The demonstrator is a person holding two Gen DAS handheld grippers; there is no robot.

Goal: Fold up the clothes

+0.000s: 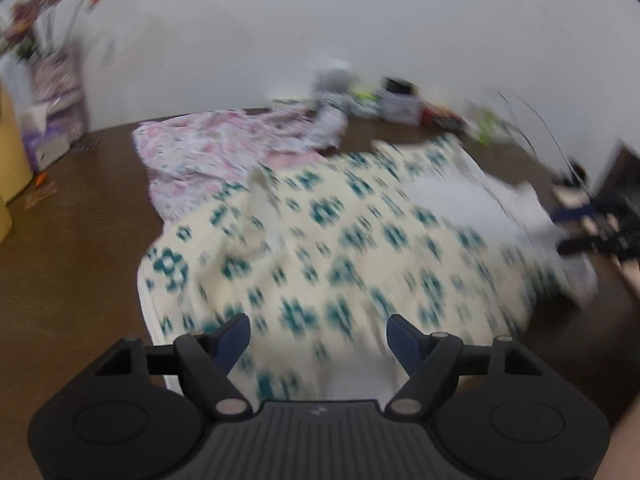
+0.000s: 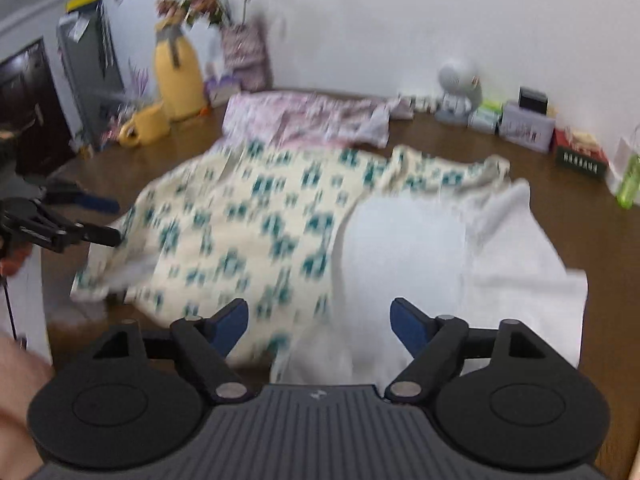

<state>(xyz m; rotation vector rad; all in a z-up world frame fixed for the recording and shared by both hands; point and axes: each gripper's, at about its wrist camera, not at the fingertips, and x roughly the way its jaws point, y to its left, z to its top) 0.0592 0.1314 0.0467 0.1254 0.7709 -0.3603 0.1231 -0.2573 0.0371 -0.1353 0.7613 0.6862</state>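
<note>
A cream garment with teal flower print (image 1: 340, 240) lies spread on the brown table; it also shows in the right wrist view (image 2: 248, 224). Part of it is turned over and shows a white inside (image 2: 440, 248). A pink floral garment (image 1: 216, 148) lies crumpled behind it, also in the right wrist view (image 2: 308, 120). My left gripper (image 1: 318, 330) is open and empty above the near edge of the cream garment. My right gripper (image 2: 320, 314) is open and empty above the white part. Each gripper shows at the side of the other's view (image 2: 80, 220).
Brown table (image 1: 80, 260). A yellow jug (image 2: 178, 76), a yellow cup (image 2: 146, 124) and a flower vase (image 2: 244, 56) stand at the back left. A small grey fan (image 2: 458, 88), boxes (image 2: 526, 126) and a green bottle (image 2: 630, 180) line the back right wall.
</note>
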